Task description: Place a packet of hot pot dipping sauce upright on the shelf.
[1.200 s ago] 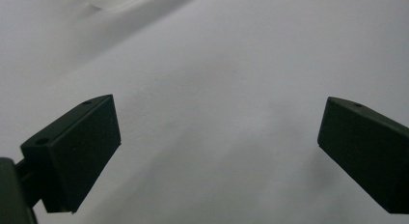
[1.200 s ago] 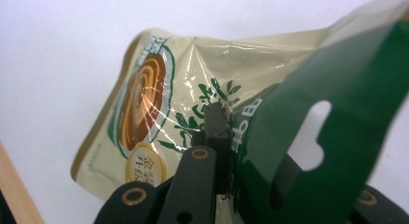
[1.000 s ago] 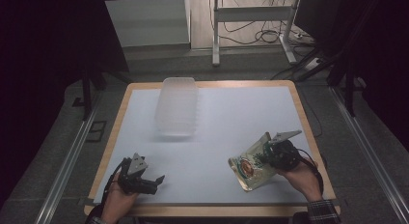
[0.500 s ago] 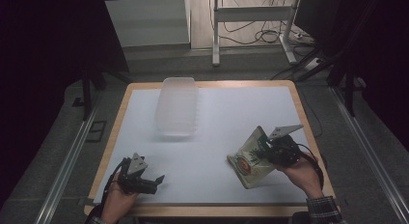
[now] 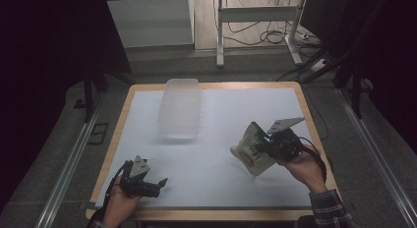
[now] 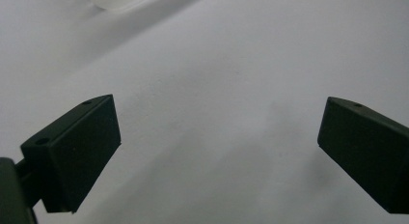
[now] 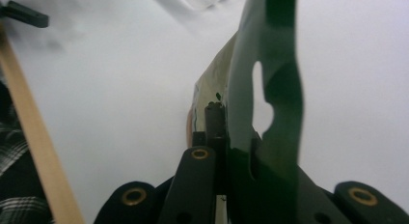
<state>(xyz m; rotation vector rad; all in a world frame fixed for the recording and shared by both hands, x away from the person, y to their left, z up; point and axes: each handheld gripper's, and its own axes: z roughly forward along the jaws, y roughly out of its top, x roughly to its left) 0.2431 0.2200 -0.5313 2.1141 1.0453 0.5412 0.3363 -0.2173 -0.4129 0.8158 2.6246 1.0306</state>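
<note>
Your right gripper (image 5: 263, 144) is clamped on the bag (image 5: 252, 148), pinching its right edge. The bag sits at the table's (image 5: 221, 181) right side, tilted, lower end at or just above the white surface; contact can't be judged. In the right gripper view the jaws are closed tight on the bag's (image 7: 217, 84) thin edge.

Your left gripper (image 5: 158, 184) rests near the table's front-left corner, jaws spread wide, nothing between them. The left gripper view shows bare white surface between the two pads (image 6: 77, 151).

The clear bin (image 5: 180, 108) sits at the back, left of centre, well apart from both grippers.
</note>
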